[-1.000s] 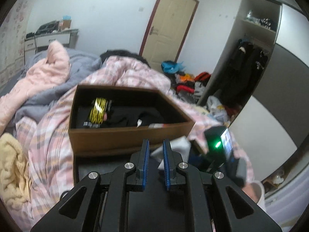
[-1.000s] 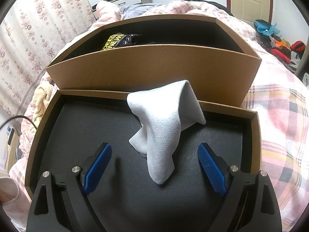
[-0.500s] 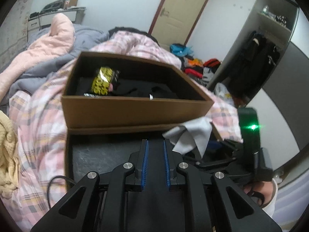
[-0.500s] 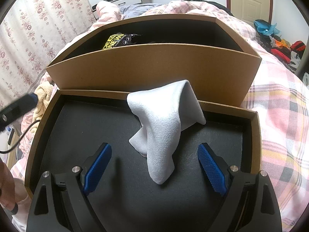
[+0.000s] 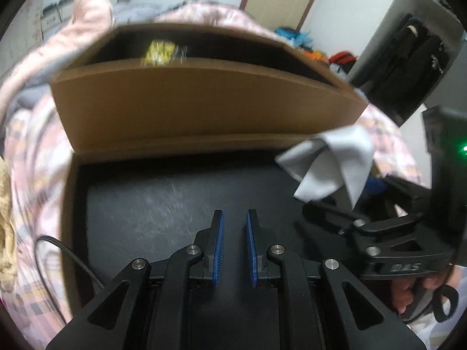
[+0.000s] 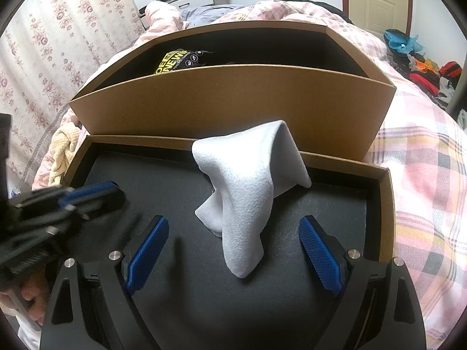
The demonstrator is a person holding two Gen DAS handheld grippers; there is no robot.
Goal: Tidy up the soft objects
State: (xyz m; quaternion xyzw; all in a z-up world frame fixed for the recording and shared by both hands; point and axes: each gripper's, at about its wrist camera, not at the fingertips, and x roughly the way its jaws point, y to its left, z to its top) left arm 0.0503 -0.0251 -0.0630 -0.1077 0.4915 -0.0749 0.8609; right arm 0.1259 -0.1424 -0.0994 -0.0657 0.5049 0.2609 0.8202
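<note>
A pale grey cloth (image 6: 248, 192) lies crumpled in a shallow brown tray (image 6: 385, 204) lined in black, its upper fold draped over the tray's far rim and leaning against the tall cardboard box (image 6: 233, 102) that stands just behind. The cloth's lower tip points down the black lining toward the right gripper (image 6: 233, 250), whose blue pads (image 6: 319, 250) stand wide apart on either side of that tip without touching it. From the left, the left gripper (image 5: 235, 245) reaches in over the same tray, its pads (image 5: 219, 245) drawn close together with only a narrow slit between them and nothing held; in the right wrist view it shows as a blurred dark shape at the tray's left edge. Inside the box, a black item with yellow lettering (image 6: 175, 61) rests among dark contents. Tray and box sit on a bed covered by a pink plaid quilt (image 6: 423, 175). A cream knitted fabric (image 6: 62, 151) is bunched beside the tray's left corner. A flowered curtain (image 6: 58, 43) hangs to the left, and a beige door (image 6: 376, 0) stands at the far wall.
</note>
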